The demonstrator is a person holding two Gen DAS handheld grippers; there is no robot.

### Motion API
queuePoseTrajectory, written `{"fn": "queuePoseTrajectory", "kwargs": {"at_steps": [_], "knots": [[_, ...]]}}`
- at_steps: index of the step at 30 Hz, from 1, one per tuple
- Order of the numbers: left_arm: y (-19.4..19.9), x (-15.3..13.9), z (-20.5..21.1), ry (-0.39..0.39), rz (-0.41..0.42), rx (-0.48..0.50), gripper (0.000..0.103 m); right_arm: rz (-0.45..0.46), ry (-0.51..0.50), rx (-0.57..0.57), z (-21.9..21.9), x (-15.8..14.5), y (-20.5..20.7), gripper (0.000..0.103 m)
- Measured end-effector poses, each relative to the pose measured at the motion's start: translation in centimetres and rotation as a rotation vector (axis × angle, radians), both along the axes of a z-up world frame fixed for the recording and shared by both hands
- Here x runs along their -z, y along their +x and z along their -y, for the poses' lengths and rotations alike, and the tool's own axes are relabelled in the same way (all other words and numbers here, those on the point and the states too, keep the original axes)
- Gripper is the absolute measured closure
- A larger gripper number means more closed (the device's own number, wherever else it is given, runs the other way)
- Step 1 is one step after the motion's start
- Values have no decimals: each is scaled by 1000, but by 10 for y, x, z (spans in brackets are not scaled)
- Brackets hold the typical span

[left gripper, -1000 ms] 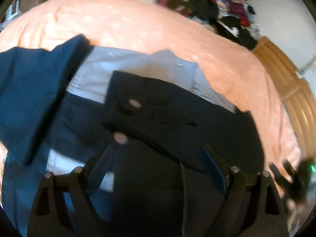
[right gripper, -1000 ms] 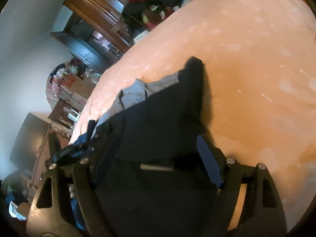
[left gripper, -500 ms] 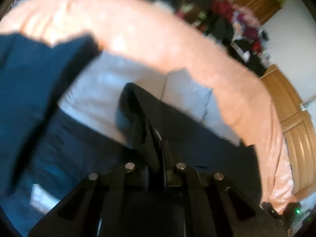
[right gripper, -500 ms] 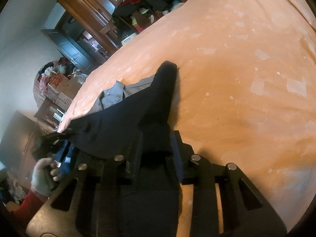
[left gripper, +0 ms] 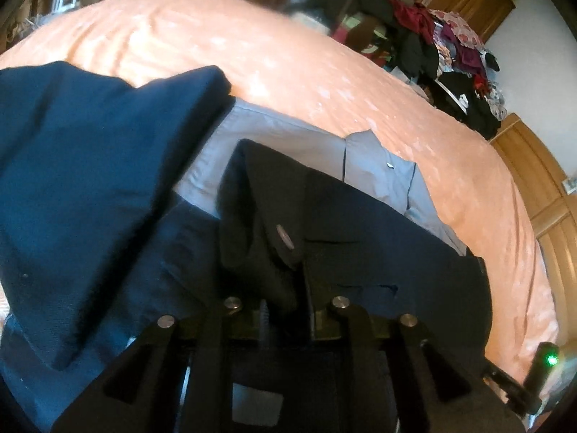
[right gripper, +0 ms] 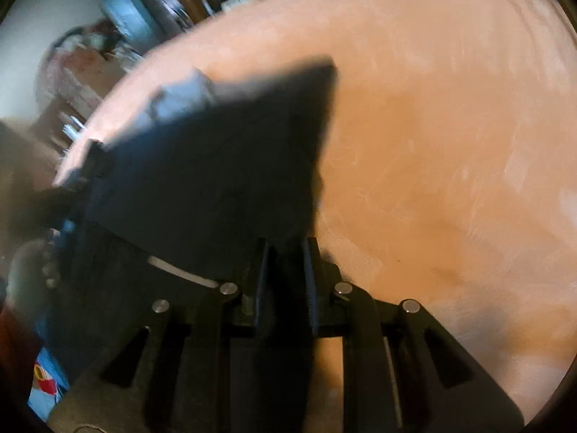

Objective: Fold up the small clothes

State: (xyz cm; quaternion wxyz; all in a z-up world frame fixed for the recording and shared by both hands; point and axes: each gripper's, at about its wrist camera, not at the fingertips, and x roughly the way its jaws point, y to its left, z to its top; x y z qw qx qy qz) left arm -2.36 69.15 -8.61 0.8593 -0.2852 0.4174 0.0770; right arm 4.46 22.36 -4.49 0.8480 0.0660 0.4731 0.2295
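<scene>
Dark navy shorts [left gripper: 378, 245] with a pale blue-grey lining [left gripper: 288, 144] lie on an orange bedspread [left gripper: 288, 54]. My left gripper [left gripper: 288, 281] is shut on the waistband edge beside a metal button [left gripper: 285, 236]. A navy leg panel [left gripper: 83, 180] hangs folded over on the left. In the right wrist view the shorts [right gripper: 216, 180] are lifted, with a pointed corner [right gripper: 321, 72] up over the bedspread [right gripper: 450, 144]. My right gripper [right gripper: 285, 256] is shut on the dark cloth. That view is blurred.
A heap of mixed clothes [left gripper: 432, 36] sits past the bed's far side, with wooden wardrobe doors [left gripper: 541, 180] on the right. Cardboard boxes and shelves [right gripper: 90, 65] stand off the bed's left in the right wrist view. A gloved hand [right gripper: 25, 270] shows at the left edge.
Both grippers were open a second ago and closed on the shorts. Since then both have lifted the cloth, and the right view has swung and blurred.
</scene>
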Motion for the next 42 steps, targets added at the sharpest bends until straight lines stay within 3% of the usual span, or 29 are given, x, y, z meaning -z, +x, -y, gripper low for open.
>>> {"fn": "queuePoseTrajectory", "kwargs": {"at_steps": [2, 5, 8, 10, 12, 13, 15, 17, 20, 24, 27, 31, 35, 38, 42], "knots": [[-7, -7, 0, 23, 15, -3, 81, 68, 53, -7, 0, -24, 6, 83], [-15, -7, -1, 8, 16, -2, 80, 64, 37, -43, -20, -19, 47, 83], [-30, -9, -6, -22, 14, 10, 74, -91, -64, -91, -49, 30, 103, 83], [-48, -15, -18, -22, 1, -2, 72, -108, -58, -95, -53, 35, 116, 84], [-71, -21, -37, -30, 4, -27, 71, -72, -137, -63, -62, 15, 110, 81], [-89, -26, -54, -20, 13, -56, 70, 13, -163, -39, -67, -4, 97, 79], [-116, -32, -82, -6, 14, -115, 70, 83, -93, -43, -78, -25, 77, 76], [-139, -35, -108, 17, 12, -184, 59, 116, 17, -109, -104, -37, 52, 70], [-176, -31, -158, -23, 12, -327, 57, 70, 148, -260, -160, -30, 28, 59], [-213, -24, -214, -91, 35, -461, 55, 51, 162, -388, -233, -21, 15, 58], [-218, -22, -236, -91, 37, -474, 51, 32, 187, -412, -277, -18, 21, 58], [-208, -19, -263, -86, 44, -471, 50, -26, 13, -482, -328, 33, 22, 58], [-184, -15, -298, -100, 60, -453, 50, -20, 96, -428, -303, 23, 16, 56], [-162, -1, -326, -118, 24, -449, 45, -8, 148, -379, -283, 28, 1, 56], [-139, 5, -352, -81, 28, -473, 42, -11, 177, -369, -279, 30, 0, 56]]}}
